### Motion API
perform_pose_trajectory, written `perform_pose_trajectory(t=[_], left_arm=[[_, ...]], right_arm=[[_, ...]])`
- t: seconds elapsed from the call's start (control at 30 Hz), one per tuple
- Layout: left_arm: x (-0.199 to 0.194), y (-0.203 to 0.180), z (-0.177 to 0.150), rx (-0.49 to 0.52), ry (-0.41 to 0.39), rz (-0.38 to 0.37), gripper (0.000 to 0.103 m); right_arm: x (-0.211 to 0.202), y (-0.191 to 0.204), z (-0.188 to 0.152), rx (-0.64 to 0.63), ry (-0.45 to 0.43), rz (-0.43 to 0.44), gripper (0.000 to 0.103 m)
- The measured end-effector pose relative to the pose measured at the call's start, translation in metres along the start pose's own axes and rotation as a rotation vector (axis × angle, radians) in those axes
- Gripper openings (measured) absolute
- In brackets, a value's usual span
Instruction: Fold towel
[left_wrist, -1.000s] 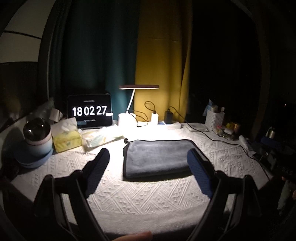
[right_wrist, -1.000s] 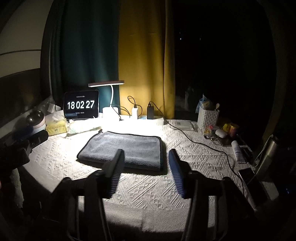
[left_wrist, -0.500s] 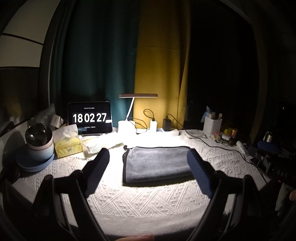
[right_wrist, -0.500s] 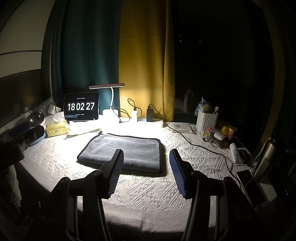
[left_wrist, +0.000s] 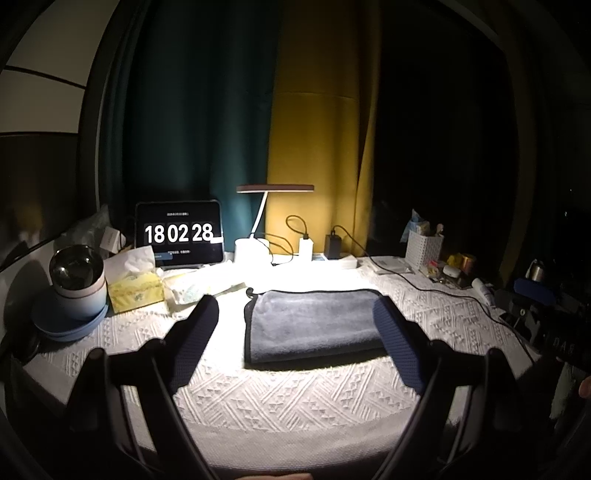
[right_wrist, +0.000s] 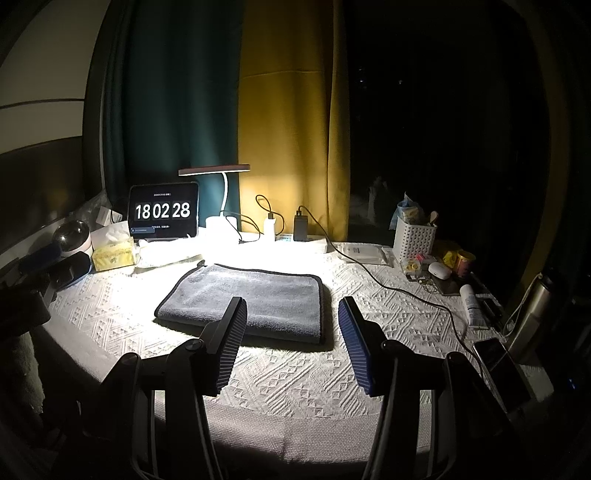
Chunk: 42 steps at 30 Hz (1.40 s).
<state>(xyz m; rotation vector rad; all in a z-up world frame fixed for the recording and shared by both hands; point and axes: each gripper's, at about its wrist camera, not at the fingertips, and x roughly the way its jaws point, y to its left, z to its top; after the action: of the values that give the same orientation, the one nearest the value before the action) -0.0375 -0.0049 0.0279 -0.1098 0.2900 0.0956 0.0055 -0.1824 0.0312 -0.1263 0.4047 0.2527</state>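
A grey towel (left_wrist: 314, 323) with dark trim lies folded flat in a rectangle on the white patterned tablecloth (left_wrist: 288, 402), under the desk lamp. It also shows in the right wrist view (right_wrist: 247, 299). My left gripper (left_wrist: 299, 347) is open and empty, held above the table's near edge with the towel between its fingers in view. My right gripper (right_wrist: 291, 345) is open and empty, near the towel's front right corner and apart from it.
A lit desk lamp (left_wrist: 273, 221) and a tablet clock (left_wrist: 179, 234) stand at the back. A tissue box (left_wrist: 135, 291) and a cup on a blue plate (left_wrist: 74, 295) sit left. A white basket (right_wrist: 413, 236), cables, bottles and a phone (right_wrist: 498, 373) crowd the right.
Both grippers have pulled back and up from the table, so the towel looks smaller and farther. The towel has not moved. Both stay open.
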Motion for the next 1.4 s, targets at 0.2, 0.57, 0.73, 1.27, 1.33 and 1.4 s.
perform_pose_trajectory(t=[0.2, 0.57, 0.73, 1.27, 1.33, 1.4], left_arm=[[0.0009, -0.0005, -0.0005, 0.001, 0.003, -0.001, 0.087], [0.0019, 0.0, -0.001, 0.0, 0.005, -0.001, 0.087], [0.0014, -0.0008, -0.0008, 0.002, 0.004, -0.004, 0.087], [-0.0013, -0.0029, -0.0008, 0.002, -0.002, -0.009, 0.087], [-0.0013, -0.0029, -0.0008, 0.002, -0.002, -0.008, 0.087], [-0.0013, -0.0026, -0.001, 0.002, -0.002, -0.009, 0.087]], right_arm=[[-0.0002, -0.0002, -0.0003, -0.001, 0.0, 0.001, 0.054], [-0.0002, 0.0, -0.001, -0.005, 0.005, 0.001, 0.054], [-0.0006, 0.0002, -0.0009, -0.003, 0.004, 0.0, 0.054], [-0.0012, -0.0034, 0.0003, -0.004, 0.006, -0.002, 0.054], [-0.0014, -0.0033, 0.0008, -0.003, 0.004, -0.002, 0.054], [-0.0013, -0.0031, 0.0007, -0.004, 0.005, -0.002, 0.054]])
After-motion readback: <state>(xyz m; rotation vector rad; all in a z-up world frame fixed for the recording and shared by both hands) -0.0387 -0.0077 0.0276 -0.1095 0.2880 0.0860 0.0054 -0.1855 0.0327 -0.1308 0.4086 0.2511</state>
